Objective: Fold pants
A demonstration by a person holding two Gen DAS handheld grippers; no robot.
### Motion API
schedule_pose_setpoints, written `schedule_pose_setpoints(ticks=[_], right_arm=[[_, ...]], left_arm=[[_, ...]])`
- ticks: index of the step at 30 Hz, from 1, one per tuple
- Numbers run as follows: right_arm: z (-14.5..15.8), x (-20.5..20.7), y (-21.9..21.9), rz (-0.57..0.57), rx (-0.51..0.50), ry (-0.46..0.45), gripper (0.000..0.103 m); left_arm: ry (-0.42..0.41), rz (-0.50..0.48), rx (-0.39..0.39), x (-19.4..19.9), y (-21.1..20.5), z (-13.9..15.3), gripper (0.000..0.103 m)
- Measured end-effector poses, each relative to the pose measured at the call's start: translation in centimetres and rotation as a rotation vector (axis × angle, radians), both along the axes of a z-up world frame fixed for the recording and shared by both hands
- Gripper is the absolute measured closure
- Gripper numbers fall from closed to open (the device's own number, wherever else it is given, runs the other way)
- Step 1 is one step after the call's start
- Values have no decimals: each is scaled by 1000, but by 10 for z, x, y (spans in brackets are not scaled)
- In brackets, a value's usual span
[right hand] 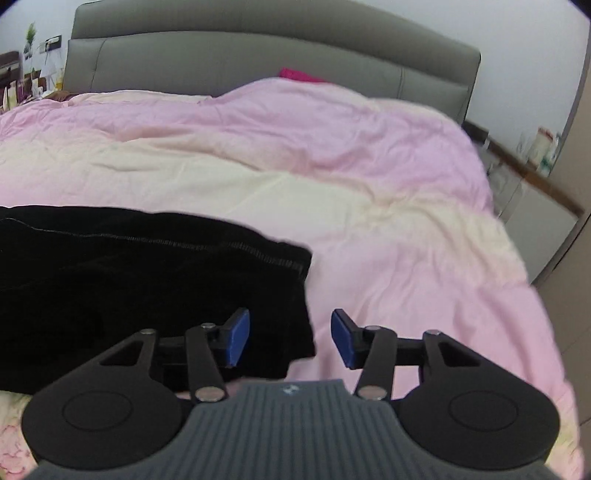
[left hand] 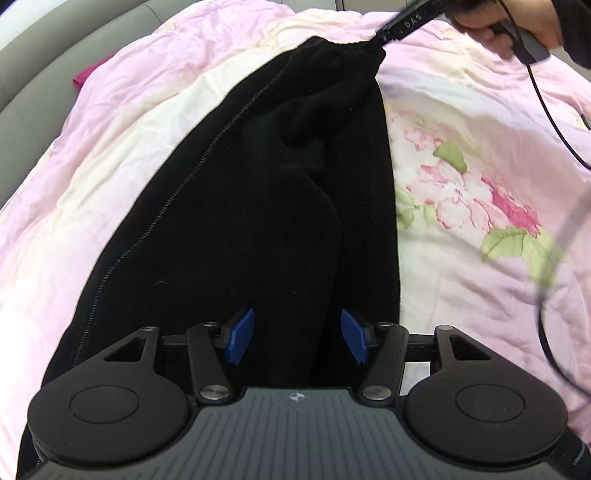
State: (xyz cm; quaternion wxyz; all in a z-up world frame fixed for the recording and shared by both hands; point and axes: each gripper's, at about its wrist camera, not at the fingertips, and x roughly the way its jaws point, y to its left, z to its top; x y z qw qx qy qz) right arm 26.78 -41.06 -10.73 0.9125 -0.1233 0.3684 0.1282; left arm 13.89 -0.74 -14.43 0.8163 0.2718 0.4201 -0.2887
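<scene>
Bed: a wide bed with a padded grey headboard [right hand: 258,55], covered by a crumpled pink and cream quilt [right hand: 332,155] printed with pink flowers and green leaves [left hand: 480,195].
Pants: black soft-fabric pants [left hand: 258,221] lie lengthwise on the quilt, a pale zigzag seam [left hand: 162,206] running along one side; the cloth narrows toward its far end, where it is bunched and wrinkled.
Left claw: the left claw [left hand: 297,341] with blue pads [left hand: 242,341] is spread wide, low over the near part of the pants; whether the pads touch the cloth cannot be told.
Right claw: the right claw [right hand: 290,339] is spread apart in its own view, holding nothing; its left pad [right hand: 238,341] sits over the pants' end edge, its right pad over bare quilt. In the left wrist view it appears blurred at the bunched far corner of the pants [left hand: 384,35], the person's hand [left hand: 491,22] on its handle.
Small item: a magenta cloth [right hand: 299,75] lies by the headboard.
</scene>
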Motion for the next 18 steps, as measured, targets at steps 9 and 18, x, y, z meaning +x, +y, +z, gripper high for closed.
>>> schedule_pose_setpoints(ticks=[9,18], right_arm=[[-34,15,-39,-349,566,173,58],[-36,10,-43,-466,670,213,83]], left_arm=[[-18,-15,33,-6,-5,-6,39],[39,77,-40,6,17,-12,84]])
